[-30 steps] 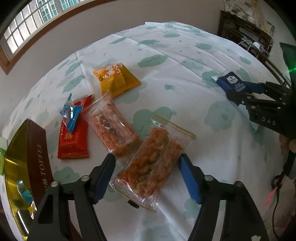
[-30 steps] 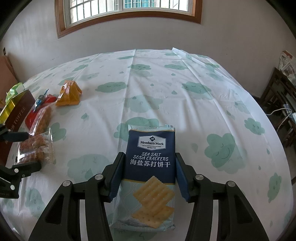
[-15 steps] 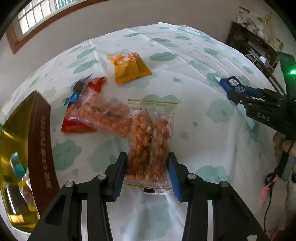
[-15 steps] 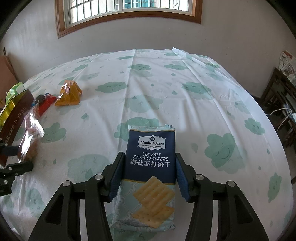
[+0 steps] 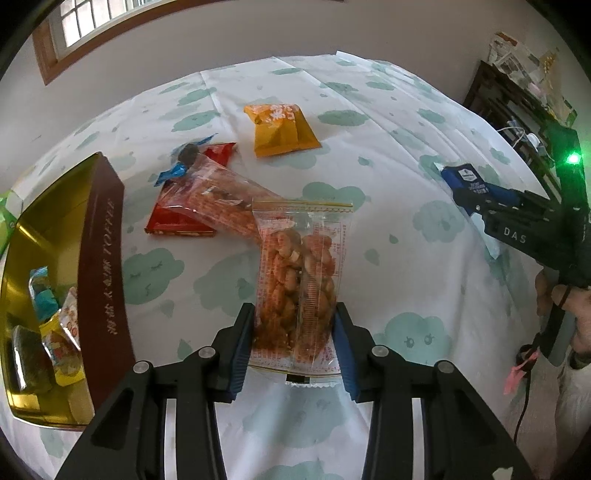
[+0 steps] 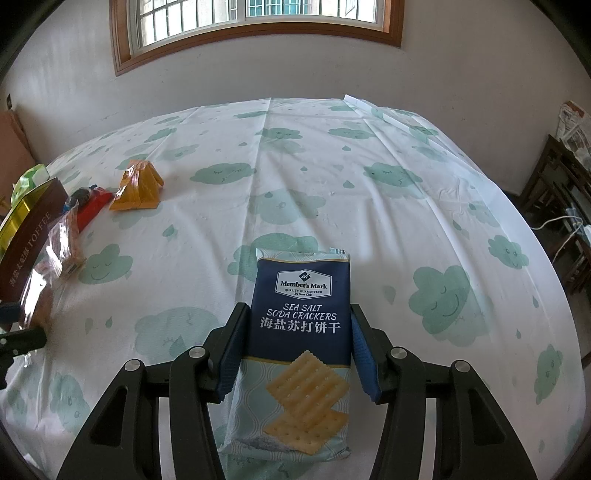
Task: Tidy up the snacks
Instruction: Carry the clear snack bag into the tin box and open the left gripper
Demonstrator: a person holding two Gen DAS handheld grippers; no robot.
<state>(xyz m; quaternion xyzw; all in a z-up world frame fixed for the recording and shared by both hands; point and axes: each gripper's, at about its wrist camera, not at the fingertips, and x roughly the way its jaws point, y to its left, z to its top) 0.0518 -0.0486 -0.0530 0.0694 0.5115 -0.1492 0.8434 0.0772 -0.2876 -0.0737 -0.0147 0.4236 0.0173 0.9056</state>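
Note:
My left gripper (image 5: 295,343) is shut on a clear packet of orange twisted snacks (image 5: 299,280) and holds it above the tablecloth. A brown and gold toffee tin (image 5: 92,266) stands open at the left with several sweets inside. On the cloth lie a second clear orange snack packet (image 5: 221,199), a red packet (image 5: 184,206), a blue-wrapped candy (image 5: 181,162) and an orange packet (image 5: 280,129). My right gripper (image 6: 295,354) is shut on a blue packet of sea salt soda crackers (image 6: 299,321); it also shows at the right of the left wrist view (image 5: 469,184).
The table carries a white cloth with green clouds (image 6: 332,177). A wall with a window (image 6: 255,22) lies behind. A dark wooden shelf (image 5: 517,99) with cables stands off the table's right side. A green bag (image 6: 29,177) sits behind the tin.
My left gripper has closed on the clear snack packet, lifted it and swung left toward the tin. The right gripper and its cracker packet have not moved.

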